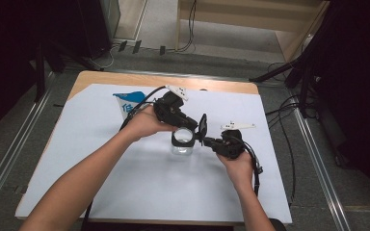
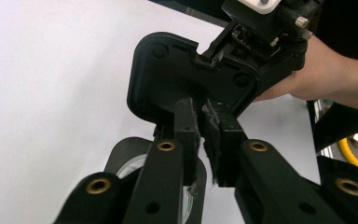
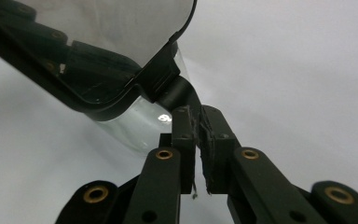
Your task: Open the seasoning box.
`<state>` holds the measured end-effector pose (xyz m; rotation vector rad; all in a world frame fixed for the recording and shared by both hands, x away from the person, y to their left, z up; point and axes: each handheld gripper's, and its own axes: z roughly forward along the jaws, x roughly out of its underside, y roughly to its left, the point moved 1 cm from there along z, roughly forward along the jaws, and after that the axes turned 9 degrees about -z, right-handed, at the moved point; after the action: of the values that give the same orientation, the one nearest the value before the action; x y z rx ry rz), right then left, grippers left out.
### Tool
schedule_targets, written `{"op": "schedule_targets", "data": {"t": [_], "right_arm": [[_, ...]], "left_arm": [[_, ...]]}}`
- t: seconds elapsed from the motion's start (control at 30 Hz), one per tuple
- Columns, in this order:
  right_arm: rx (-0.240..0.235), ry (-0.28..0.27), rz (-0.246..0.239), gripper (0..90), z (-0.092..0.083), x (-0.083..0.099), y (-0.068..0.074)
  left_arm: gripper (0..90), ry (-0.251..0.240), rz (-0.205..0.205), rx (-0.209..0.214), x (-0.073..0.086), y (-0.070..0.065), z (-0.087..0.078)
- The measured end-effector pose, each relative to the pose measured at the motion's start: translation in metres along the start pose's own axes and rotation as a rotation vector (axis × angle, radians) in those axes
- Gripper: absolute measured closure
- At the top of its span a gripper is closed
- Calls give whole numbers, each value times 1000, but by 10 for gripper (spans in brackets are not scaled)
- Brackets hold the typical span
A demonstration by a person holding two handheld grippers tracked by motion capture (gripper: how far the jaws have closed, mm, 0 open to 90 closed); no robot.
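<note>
Two tools working at the jar (image 1: 182, 147): right gripper (image 1: 207, 140) clenching the raised lid (image 1: 203, 126) beside the jar; left gripper (image 1: 190, 126) nearly clenched above the jar, hold impossible to tell. Risking tipping the jar by tugging sideways, or straining the lid by over-bending.

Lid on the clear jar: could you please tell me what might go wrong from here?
1. The right gripper pinches only a small tab at the edge of the lid; it could slip and let the lid drop.
2. The jar stands unheld on the white sheet; a tug on the lid might tip or drag it.
3. The left gripper sits very close and may knock the lid.
</note>
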<state>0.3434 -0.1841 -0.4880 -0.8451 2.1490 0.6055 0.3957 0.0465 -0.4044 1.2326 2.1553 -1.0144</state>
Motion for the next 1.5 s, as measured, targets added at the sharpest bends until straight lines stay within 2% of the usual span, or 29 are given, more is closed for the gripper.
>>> {"op": "schedule_targets", "data": {"t": [0.2, 0.27, 0.37, 0.4, 0.5, 0.6, 0.67, 0.73, 0.83, 0.97, 1.0, 1.03, 1.17, 1.23, 1.3, 1.5], "right_arm": [[-6, -24, 7, 788, -8, 2, 0], [-2, -39, 1, 749, -11, 3, 2], [4, -50, -13, 705, -13, 5, 6], [1, -55, -12, 701, -14, 6, 7], [-6, -53, 5, 675, -16, 6, 10], [1, -55, -12, 640, -17, 8, 14], [3, -47, -6, 633, -19, 11, 17], [7, -50, -11, 632, -22, 13, 22], [7, -54, -20, 627, -24, 16, 28], [0, -44, -30, 608, -23, 21, 39], [-4, -42, -34, 594, -22, 22, 41], [-8, -43, -31, 593, -21, 23, 43], [-28, -42, -32, 589, -18, 24, 50], [-34, -42, -43, 589, -16, 23, 50], [-42, -38, -44, 589, -14, 23, 50], [-51, -25, -62, 590, -9, 22, 50]], "left_arm": [[699, -12, -20, -13, 11, 2, -11], [673, -1, -35, -37, 14, 2, -14], [647, -17, -25, -48, 21, 3, -19], [637, -24, -20, -41, 23, 3, -20], [596, -37, -19, -58, 29, 5, -25], [512, -40, -34, -65, 35, 6, -29], [479, -57, -31, -56, 38, 8, -33], [483, -81, -31, -50, 42, 8, -35], [477, -67, -31, -40, 48, 7, -36], [487, -81, -29, -37, 60, 8, -38], [487, -71, -34, -33, 63, 8, -40], [485, -61, -47, -38, 65, 10, -41], [497, -68, -55, -59, 76, 9, -45], [492, -61, -52, -78, 83, 9, -48], [492, -76, -58, -68, 89, 8, -51], [502, -86, -103, -87, 109, 15, -60]]}}
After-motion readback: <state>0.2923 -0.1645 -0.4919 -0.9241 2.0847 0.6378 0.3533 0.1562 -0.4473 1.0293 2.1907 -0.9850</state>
